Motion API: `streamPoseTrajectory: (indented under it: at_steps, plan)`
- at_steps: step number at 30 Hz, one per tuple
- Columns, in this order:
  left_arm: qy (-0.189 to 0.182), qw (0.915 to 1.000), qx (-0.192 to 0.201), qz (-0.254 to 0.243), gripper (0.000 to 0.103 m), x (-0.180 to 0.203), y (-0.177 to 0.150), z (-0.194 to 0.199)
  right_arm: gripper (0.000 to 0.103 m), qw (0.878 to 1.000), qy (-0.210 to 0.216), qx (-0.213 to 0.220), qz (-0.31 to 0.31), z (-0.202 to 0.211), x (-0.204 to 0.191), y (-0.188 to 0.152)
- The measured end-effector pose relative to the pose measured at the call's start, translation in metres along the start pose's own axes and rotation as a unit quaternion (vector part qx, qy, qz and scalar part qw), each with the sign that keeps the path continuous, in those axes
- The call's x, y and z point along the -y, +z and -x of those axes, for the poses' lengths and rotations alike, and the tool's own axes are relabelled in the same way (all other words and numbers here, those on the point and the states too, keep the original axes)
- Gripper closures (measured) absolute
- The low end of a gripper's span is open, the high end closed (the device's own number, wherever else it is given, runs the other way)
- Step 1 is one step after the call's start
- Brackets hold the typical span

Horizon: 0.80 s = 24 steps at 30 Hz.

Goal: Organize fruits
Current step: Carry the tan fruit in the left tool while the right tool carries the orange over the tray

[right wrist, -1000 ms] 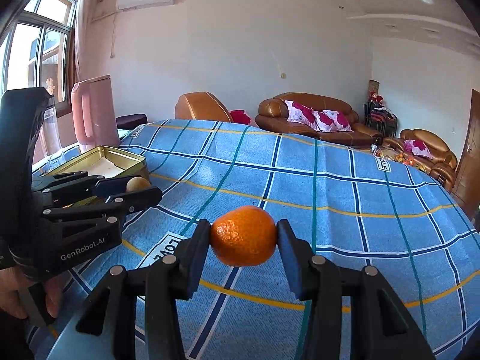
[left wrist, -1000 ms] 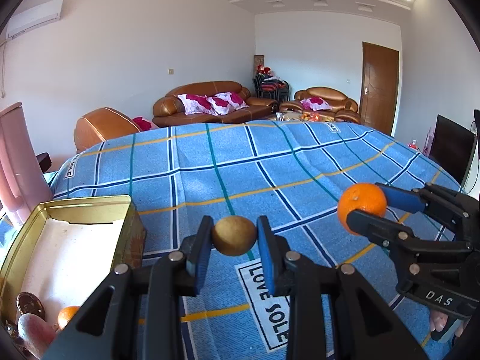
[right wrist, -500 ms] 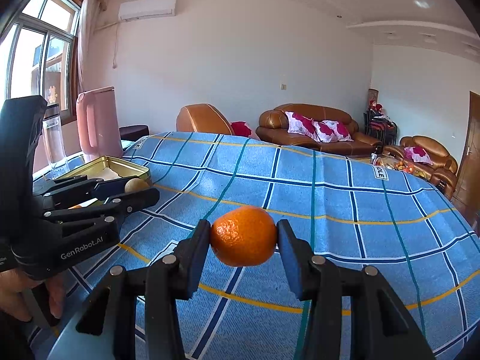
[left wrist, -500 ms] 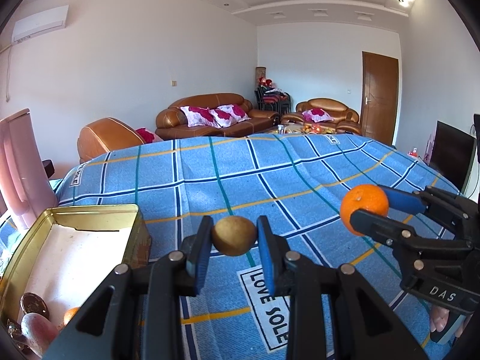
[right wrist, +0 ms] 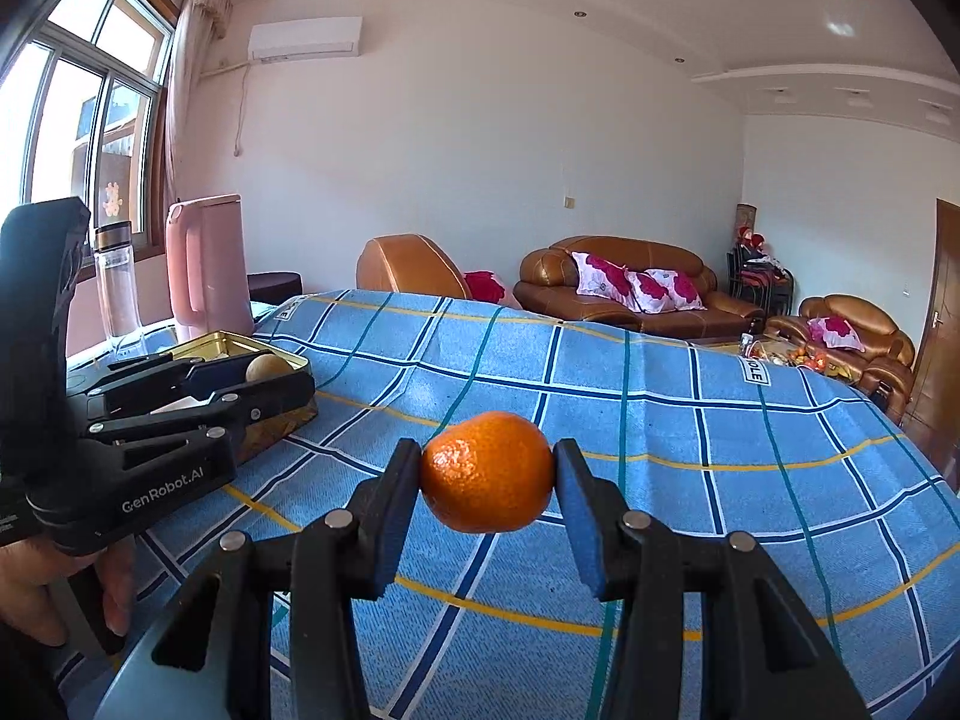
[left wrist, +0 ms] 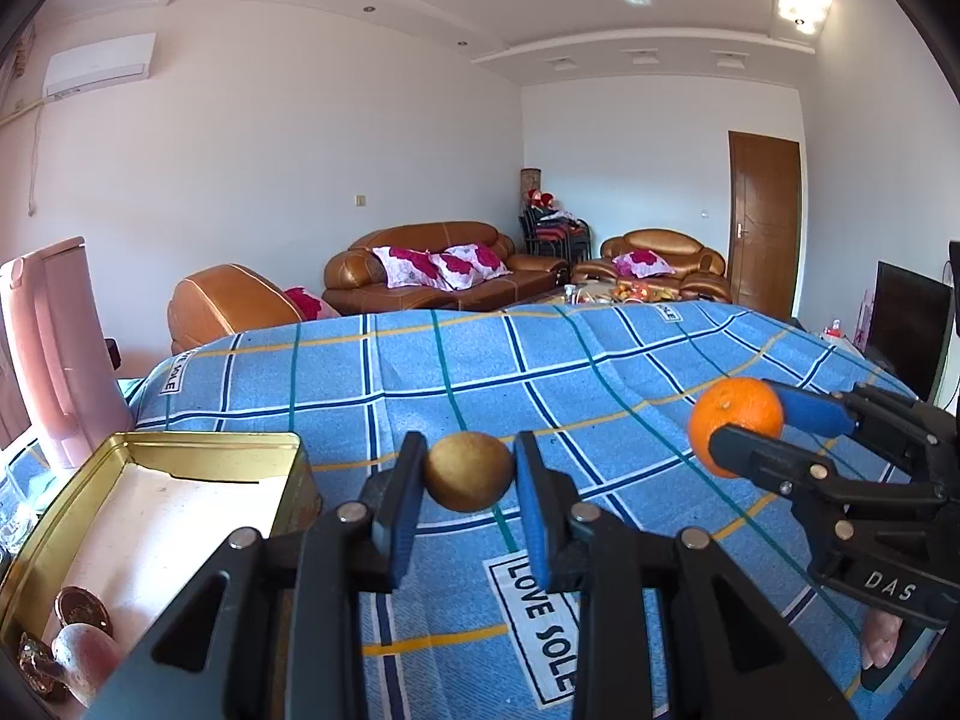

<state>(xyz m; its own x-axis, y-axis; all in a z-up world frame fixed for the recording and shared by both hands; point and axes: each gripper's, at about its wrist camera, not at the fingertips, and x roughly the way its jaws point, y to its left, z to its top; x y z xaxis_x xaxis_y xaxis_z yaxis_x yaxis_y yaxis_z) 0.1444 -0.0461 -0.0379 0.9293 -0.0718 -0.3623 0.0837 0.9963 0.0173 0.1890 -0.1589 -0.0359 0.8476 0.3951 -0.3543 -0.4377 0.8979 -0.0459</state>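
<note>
My left gripper [left wrist: 469, 471] is shut on a small round brown fruit [left wrist: 469, 471], held above the blue checked cloth, just right of an open gold tin [left wrist: 138, 510]. My right gripper [right wrist: 487, 471] is shut on an orange [right wrist: 487, 471], also held above the cloth. In the left wrist view the right gripper [left wrist: 744, 426] with the orange [left wrist: 735, 425] is at the right. In the right wrist view the left gripper [right wrist: 270, 375] with the brown fruit [right wrist: 268, 367] is at the left, over the tin [right wrist: 282, 414].
The tin holds a few small things in its near corner [left wrist: 78, 636]. A pink jug [right wrist: 207, 267] and a clear bottle [right wrist: 117, 285] stand behind the tin. The blue cloth [left wrist: 600, 372] covers the table. Sofas stand at the back of the room.
Both wrist views have tilted up, showing more ceiling and wall. Both grippers keep their fruits and have shifted only slightly relative to each other and the tin.
</note>
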Motion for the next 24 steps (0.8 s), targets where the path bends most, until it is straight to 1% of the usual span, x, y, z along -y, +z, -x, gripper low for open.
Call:
streamPoseTrajectory:
  at_steps: [6, 14, 21, 24]
  plan:
    - [0.001, 1.0, 0.007, 0.003, 0.072, -0.001, 0.001, 0.003, 0.055, 1.0, 0.002, 0.015, 0.003, 0.006, 0.0, 0.0]
    - [0.003, 0.9999, 0.011, 0.011, 0.072, -0.006, -0.002, 0.013, 0.055, 1.0, 0.0, 0.011, 0.019, 0.007, -0.011, 0.001]
    - [0.001, 0.9997, 0.015, 0.019, 0.072, -0.019, -0.004, 0.036, 0.055, 0.999, 0.024, 0.001, 0.029, 0.01, -0.033, 0.0]
    - [0.013, 0.9997, 0.015, 0.018, 0.072, -0.027, -0.004, 0.047, 0.055, 0.999, 0.041, 0.0, 0.029, 0.01, -0.046, 0.003]
